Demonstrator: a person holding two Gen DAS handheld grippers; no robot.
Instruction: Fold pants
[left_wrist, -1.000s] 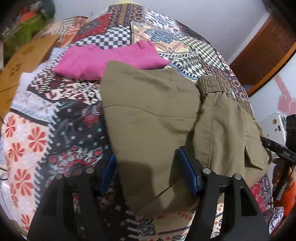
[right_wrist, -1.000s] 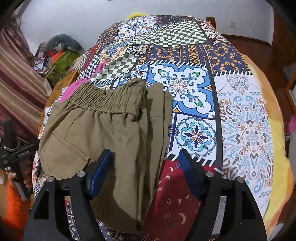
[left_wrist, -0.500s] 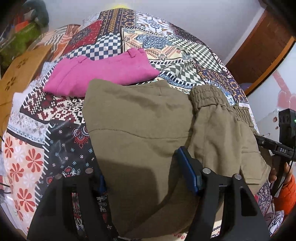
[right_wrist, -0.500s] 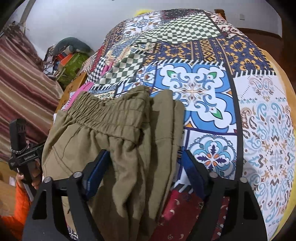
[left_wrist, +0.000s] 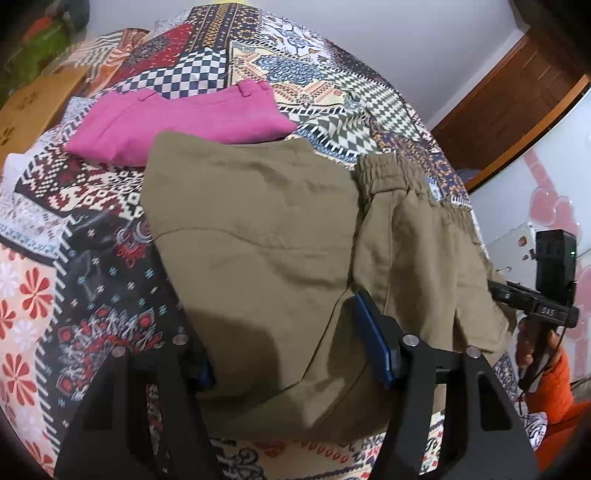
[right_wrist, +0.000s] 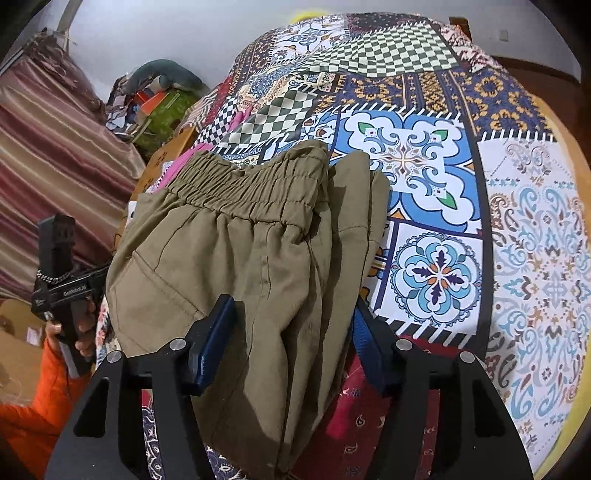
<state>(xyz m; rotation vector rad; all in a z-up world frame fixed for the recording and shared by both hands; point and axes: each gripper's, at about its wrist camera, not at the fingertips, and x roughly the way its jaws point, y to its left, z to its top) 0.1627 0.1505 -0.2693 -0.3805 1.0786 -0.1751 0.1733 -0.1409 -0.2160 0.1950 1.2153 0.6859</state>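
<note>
The olive-green pants (left_wrist: 258, 236) lie folded on the patchwork bedspread (left_wrist: 92, 280), legs doubled over to the left and the elastic waistband (left_wrist: 391, 177) at the right. My left gripper (left_wrist: 291, 343) is open, its jaws straddling the near edge of the folded legs. In the right wrist view the pants (right_wrist: 240, 266) show waistband (right_wrist: 251, 192) up. My right gripper (right_wrist: 291, 343) is open, its jaws straddling the near side of the pants. Neither gripper pinches the cloth.
Folded pink pants (left_wrist: 173, 118) lie just behind the olive pair. A cluttered pile (right_wrist: 155, 99) and striped curtain (right_wrist: 48, 173) stand beyond the bed's left side. The right gripper's handle and hand (left_wrist: 543, 306) show at the bed's edge. A brown door (left_wrist: 517, 92) stands at right.
Both grippers have moved forward over the pants, which now fill more of each view. The jaws stay open and the pants have not shifted.
</note>
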